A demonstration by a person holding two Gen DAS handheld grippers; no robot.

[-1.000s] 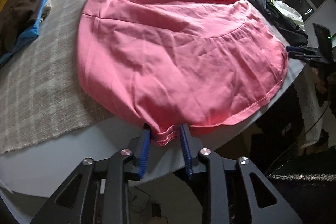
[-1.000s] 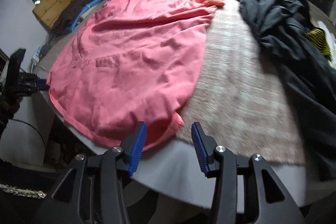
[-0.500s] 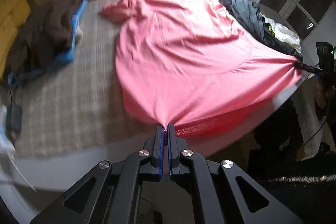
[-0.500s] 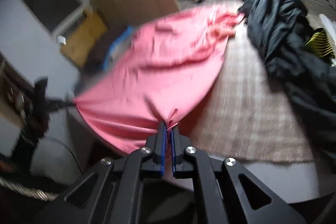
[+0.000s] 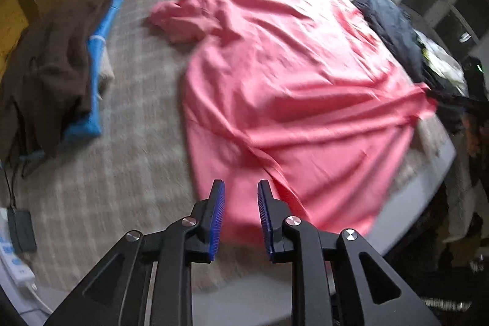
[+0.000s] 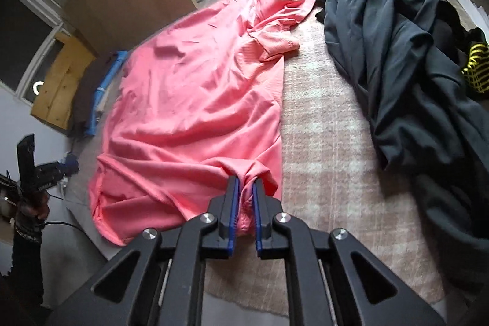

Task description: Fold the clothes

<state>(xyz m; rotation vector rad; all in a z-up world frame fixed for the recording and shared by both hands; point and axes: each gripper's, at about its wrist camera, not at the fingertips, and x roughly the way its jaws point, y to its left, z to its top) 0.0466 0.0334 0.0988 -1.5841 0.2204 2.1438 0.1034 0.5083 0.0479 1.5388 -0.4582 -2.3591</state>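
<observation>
A pink shirt (image 5: 290,100) lies spread on the beige checked cloth (image 5: 128,173), sleeves at the far end. My left gripper (image 5: 241,197) hovers open just over the near hem, with nothing between its blue pads. In the right wrist view the pink shirt (image 6: 195,100) bunches up at its near corner, where folds run into my right gripper (image 6: 244,188). That gripper is shut on the bunched hem, its blue pads a narrow gap apart with cloth filling it. The left gripper (image 6: 45,170) shows far left, held by a hand.
A dark grey garment pile (image 6: 406,75) with a yellow-black item (image 6: 475,72) lies right of the shirt. Brown and blue clothes (image 5: 61,81) sit at the left. A power strip (image 5: 15,261) and the grey table edge (image 5: 412,203) are near.
Both grippers closed on the hem corners and carried the shirt further onto the checked cloth. The left gripper has since opened and dropped its corner; the right still holds its corner.
</observation>
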